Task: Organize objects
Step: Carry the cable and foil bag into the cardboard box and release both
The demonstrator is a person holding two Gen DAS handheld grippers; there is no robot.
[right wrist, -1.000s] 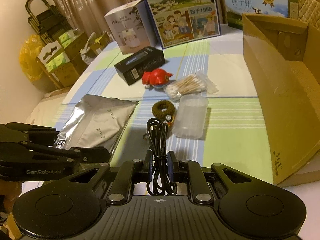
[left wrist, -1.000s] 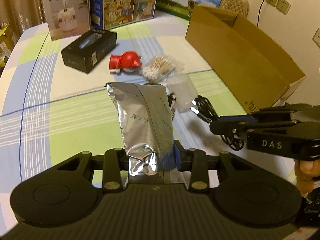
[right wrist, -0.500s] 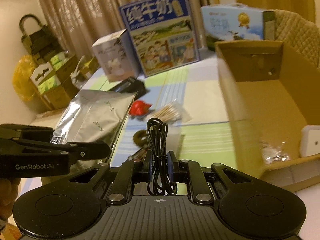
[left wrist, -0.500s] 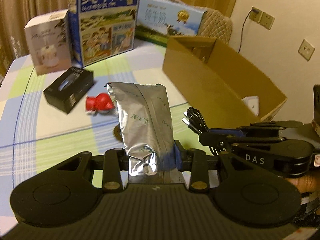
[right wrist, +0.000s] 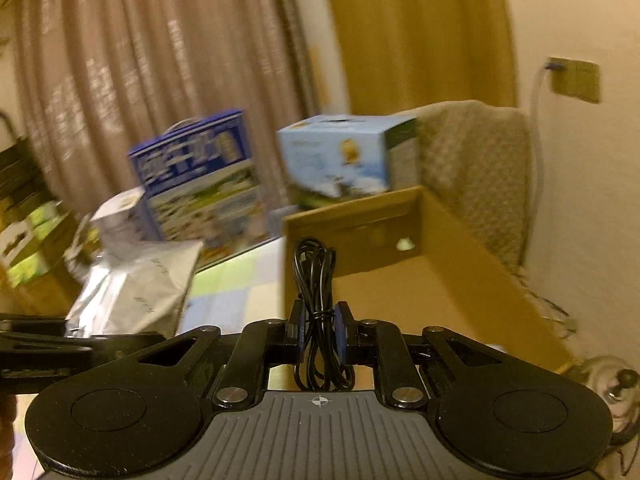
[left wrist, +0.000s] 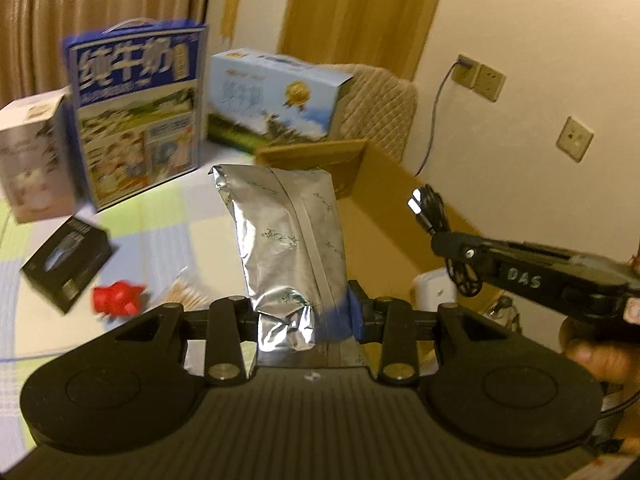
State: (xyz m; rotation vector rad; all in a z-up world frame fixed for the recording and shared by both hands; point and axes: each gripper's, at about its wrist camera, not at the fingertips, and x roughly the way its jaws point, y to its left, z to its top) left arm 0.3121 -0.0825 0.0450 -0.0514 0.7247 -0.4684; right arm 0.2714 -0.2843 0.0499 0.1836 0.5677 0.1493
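your left gripper (left wrist: 306, 314) is clamped on the crumpled lower end of a silver foil pouch (left wrist: 288, 236), which stands up from the fingers, lifted off the checked tablecloth (left wrist: 160, 232). your right gripper (right wrist: 320, 330) is pinched tight around a bundled black cable (right wrist: 316, 280), its loops sticking up above the pads. both are held just in front of the open cardboard box (right wrist: 432, 280), the cable at its near wall. a red toy (left wrist: 118, 298) and a black box (left wrist: 66, 258) lie on the cloth.
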